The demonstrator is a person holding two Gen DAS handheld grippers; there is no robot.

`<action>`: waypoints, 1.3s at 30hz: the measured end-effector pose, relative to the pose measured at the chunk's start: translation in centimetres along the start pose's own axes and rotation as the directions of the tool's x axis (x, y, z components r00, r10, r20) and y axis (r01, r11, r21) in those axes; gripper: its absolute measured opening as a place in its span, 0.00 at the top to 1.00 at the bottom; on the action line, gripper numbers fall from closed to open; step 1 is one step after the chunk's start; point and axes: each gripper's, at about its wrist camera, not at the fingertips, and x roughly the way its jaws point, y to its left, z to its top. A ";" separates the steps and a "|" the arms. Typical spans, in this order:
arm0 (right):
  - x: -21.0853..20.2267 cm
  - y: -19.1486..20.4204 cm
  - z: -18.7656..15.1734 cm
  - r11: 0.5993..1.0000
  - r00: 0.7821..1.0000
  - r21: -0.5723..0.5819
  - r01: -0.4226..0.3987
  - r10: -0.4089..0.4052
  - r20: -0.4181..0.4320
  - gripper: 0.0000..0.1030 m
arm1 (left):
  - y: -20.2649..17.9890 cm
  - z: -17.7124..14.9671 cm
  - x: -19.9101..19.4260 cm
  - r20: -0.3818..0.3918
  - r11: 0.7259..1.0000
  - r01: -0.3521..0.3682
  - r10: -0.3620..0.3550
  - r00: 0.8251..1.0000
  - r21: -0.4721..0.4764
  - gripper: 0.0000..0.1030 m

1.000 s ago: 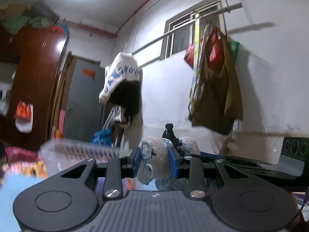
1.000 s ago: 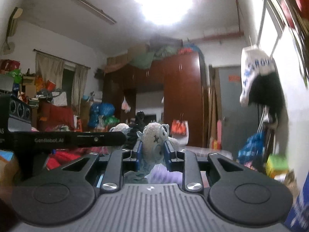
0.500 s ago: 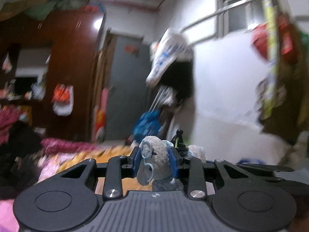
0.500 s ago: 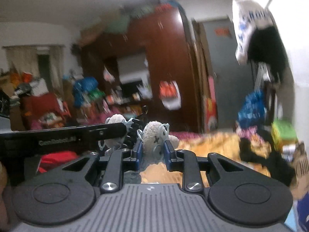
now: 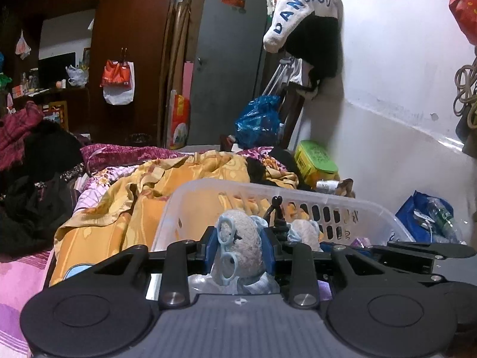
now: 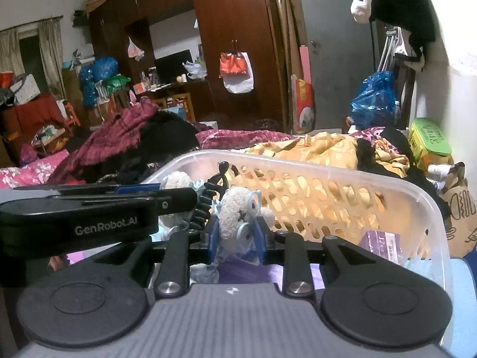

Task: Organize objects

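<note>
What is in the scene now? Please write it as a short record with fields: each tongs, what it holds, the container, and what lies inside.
left tongs: shut on a fluffy toy with pale blue rings
right tongs: shut on a second fluffy toy
between the toys: black hair claw clip
container: clear plastic basket with slotted walls, on a bed
toys' position: held over the basket's near end
inside basket: purple box
around basket: yellow blanket, green-lidded tub
</note>
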 end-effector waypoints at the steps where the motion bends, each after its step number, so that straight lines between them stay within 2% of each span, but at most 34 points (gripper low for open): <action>1: -0.1 0.1 0.0 1.000 1.000 -0.004 0.006 -0.006 -0.004 0.67 | 0.1 0.0 0.1 -0.003 1.000 0.005 -0.005 1.000 -0.004 0.63; 3: -0.4 0.0 -0.1 1.000 1.000 -0.011 0.024 -0.024 -0.010 0.59 | 0.2 -0.2 0.1 -0.006 1.000 0.003 -0.003 1.000 0.001 0.57; 4: -0.6 -0.1 0.2 0.999 0.999 -0.009 0.038 -0.038 -0.001 0.42 | 0.1 -0.3 -0.2 0.005 1.000 -0.006 0.006 1.000 0.002 0.46; 5: -1.4 -0.1 0.3 0.999 0.999 -0.007 0.049 -0.048 0.022 0.25 | 0.0 -0.3 -0.8 0.025 1.000 -0.013 0.013 1.000 -0.003 0.39; 6: -2.5 -0.3 0.5 0.999 0.997 -0.009 0.046 -0.045 0.059 0.17 | 0.1 -0.3 -1.7 0.052 1.000 -0.009 0.010 0.999 -0.007 0.28; 7: -4.0 -0.6 0.2 0.999 0.995 -0.010 0.033 -0.032 0.096 0.07 | -0.1 -0.3 -3.1 0.087 1.000 0.005 -0.005 0.996 -0.001 0.24; 10: -8.1 -1.7 -0.6 1.000 0.984 0.002 -0.025 0.024 0.178 0.00 | -1.0 -0.2 -7.6 0.148 0.999 0.014 -0.021 0.989 0.048 0.18; 14: -12.3 -2.9 -1.7 0.999 0.980 0.025 -0.048 0.042 0.196 0.00 | -2.6 -0.2 -12.7 0.168 0.994 -0.038 0.021 0.986 0.098 0.17; 19: -15.9 -2.3 -2.9 0.998 0.980 -0.057 0.032 -0.020 0.196 0.00 | -4.5 -0.7 -16.4 0.134 0.984 -0.067 0.045 0.990 0.165 0.17; 22: -17.7 -1.7 -3.0 0.995 0.977 -0.088 0.035 -0.015 0.214 0.00 | -5.0 -0.5 -17.8 0.112 0.980 -0.069 0.048 0.993 0.188 0.17; 25: -18.0 -1.8 -4.2 0.995 0.974 -0.099 0.006 0.016 0.224 0.00 | -5.3 -2.4 -17.8 0.075 0.974 -0.061 0.046 0.996 0.219 0.16; 28: -16.9 -1.9 -7.0 0.993 0.983 -0.111 -0.035 0.054 0.176 0.00 | -4.8 -5.9 -16.4 0.002 0.976 -0.014 0.014 1.000 0.219 0.16; 31: -15.2 -2.6 -10.4 0.994 0.984 -0.074 -0.087 0.097 0.150 0.00 | -3.8 -9.7 -14.8 -0.061 0.979 0.036 -0.024 0.998 0.200 0.16; 35: -13.0 -3.0 -13.6 0.988 0.982 -0.056 -0.141 0.147 0.120 0.00 | -2.9 -14.0 -13.3 -0.066 0.977 0.091 -0.080 0.995 0.192 0.16; 39: -10.8 -2.4 -14.2 0.983 0.983 -0.087 -0.162 0.168 0.076 0.04 | -1.4 -16.3 -10.9 -0.057 0.968 0.208 -0.202 0.978 0.138 0.17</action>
